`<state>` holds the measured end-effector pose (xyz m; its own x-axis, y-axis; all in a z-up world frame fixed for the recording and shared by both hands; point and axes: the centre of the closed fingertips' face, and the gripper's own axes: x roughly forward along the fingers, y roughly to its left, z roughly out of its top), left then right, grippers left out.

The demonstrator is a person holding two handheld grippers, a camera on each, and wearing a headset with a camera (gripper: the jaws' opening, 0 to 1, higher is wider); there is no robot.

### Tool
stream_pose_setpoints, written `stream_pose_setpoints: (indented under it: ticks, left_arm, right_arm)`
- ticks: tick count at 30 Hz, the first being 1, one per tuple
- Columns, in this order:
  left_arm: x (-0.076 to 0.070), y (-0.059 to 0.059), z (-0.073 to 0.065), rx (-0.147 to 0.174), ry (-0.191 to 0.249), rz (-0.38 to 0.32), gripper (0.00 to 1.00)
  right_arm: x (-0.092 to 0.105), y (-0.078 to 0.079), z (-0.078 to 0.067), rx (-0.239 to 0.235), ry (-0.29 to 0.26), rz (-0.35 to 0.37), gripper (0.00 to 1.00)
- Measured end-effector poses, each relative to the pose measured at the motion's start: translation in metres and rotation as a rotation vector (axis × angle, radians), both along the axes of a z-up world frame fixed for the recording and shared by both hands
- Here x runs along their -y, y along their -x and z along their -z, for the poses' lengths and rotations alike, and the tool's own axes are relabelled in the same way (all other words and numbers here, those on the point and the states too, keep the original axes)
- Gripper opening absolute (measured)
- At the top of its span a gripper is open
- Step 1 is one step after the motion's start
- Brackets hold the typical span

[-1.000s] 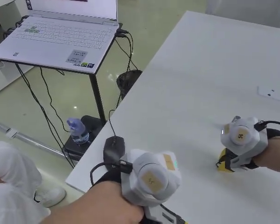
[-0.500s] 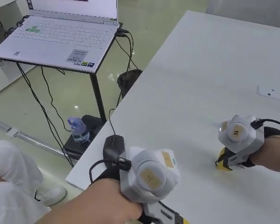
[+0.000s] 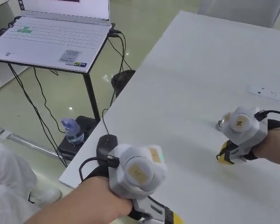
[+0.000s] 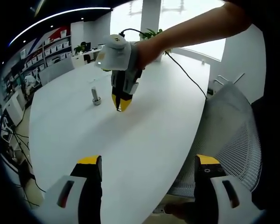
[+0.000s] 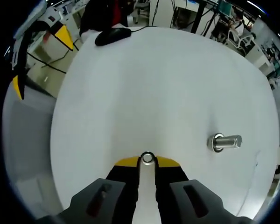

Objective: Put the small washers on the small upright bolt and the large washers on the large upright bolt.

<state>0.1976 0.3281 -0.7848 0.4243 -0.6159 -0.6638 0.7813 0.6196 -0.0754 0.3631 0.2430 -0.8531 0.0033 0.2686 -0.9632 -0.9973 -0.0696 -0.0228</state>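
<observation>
The right tongs point(image 5: 147, 166) are closed to a narrow slit on a small metal washer point(image 5: 147, 158), pinched at their yellow tips just over the white surface point(image 5: 149, 84). An upright bolt point(image 5: 225, 141) stands on the surface near those tips, off to one side and apart from the washer (it has a ring-like collar at its foot; whether that is a washer I cannot tell). The left tongs point(image 4: 147, 161) are spread wide with nothing between them, held over the near edge of the surface and pointed towards the right tongs and the bolt. In the head view a black mouse point(image 3: 106, 142) lies at the surface's corner beside the left tongs, and a laptop point(image 3: 51, 39) sits on a separate stand point(image 3: 88, 91) beyond.
</observation>
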Motion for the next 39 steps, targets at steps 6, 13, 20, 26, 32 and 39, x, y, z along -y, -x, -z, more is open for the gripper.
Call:
stream_pose_setpoints:
  ticks: [6, 13, 20, 26, 32, 39]
  left_arm:
    - [-0.001, -0.005, -0.003, 0.012, 0.005, -0.020, 0.81]
    - [0.001, -0.006, -0.002, 0.011, -0.005, -0.023, 0.81]
    - [0.005, -0.009, -0.002, 0.016, -0.021, -0.027, 0.81]
    - [0.010, -0.014, -0.001, 0.014, -0.018, -0.038, 0.81]
    - [0.018, -0.018, -0.002, 0.019, -0.024, -0.039, 0.81]
    - [0.022, -0.022, -0.001, 0.021, -0.030, -0.047, 0.81]
  right_arm:
    - [0.021, -0.002, -0.013, 0.006, -0.002, 0.044, 0.13]
    - [0.050, -0.001, -0.025, 0.010, 0.000, 0.098, 0.13]
    - [0.083, -0.003, -0.032, 0.018, 0.007, 0.146, 0.13]
    - [0.112, -0.008, -0.035, 0.025, 0.010, 0.182, 0.13]
    - [0.137, -0.014, -0.036, 0.029, 0.020, 0.211, 0.13]
    - [0.155, -0.027, -0.041, 0.039, 0.016, 0.243, 0.13]
